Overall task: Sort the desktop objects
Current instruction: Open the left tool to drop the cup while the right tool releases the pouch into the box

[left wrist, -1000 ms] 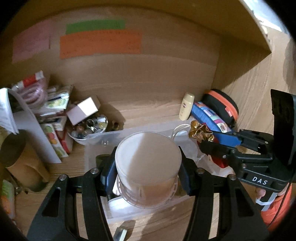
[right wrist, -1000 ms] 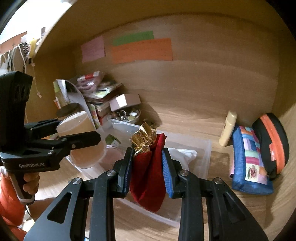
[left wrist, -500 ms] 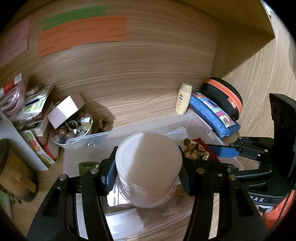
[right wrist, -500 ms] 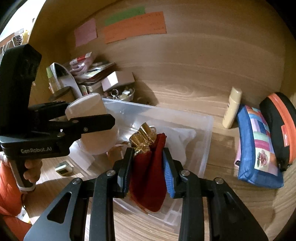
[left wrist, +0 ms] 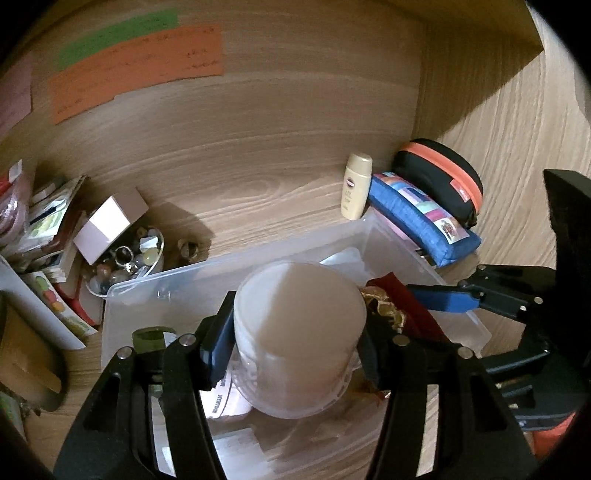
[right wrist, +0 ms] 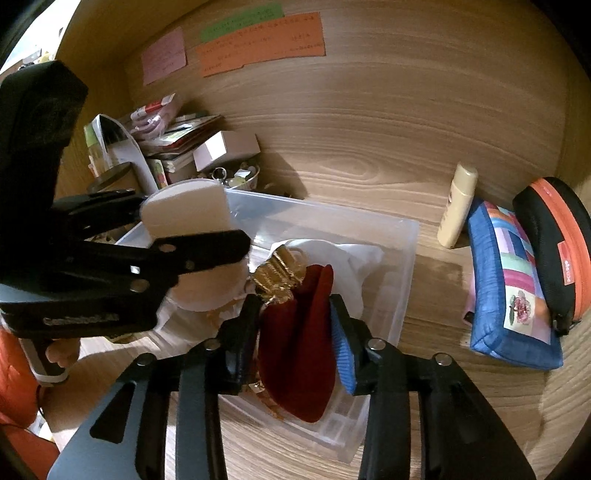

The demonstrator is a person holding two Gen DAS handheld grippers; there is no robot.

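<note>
My left tongs (left wrist: 295, 347) grip a white tub (left wrist: 299, 332), blocking most of the clear bin (left wrist: 229, 273). Right tongs (right wrist: 295, 328) pinch a red pouch (right wrist: 299, 343), bottom hidden.

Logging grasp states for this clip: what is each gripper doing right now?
Left gripper: shut on the white tub.
Right gripper: shut on the red pouch.

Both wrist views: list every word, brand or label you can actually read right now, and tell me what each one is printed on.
"GenRobot.AI", blurred but recognisable, on the left gripper's body.
Orange note, green note and pink note on the back wall: handwriting, too small to read.
Cream bottle: a round logo and print, too small to read.
Black and orange case: white tag lettering, unreadable.
Sheet in the clear bin: dark print, too blurred to read.
</note>
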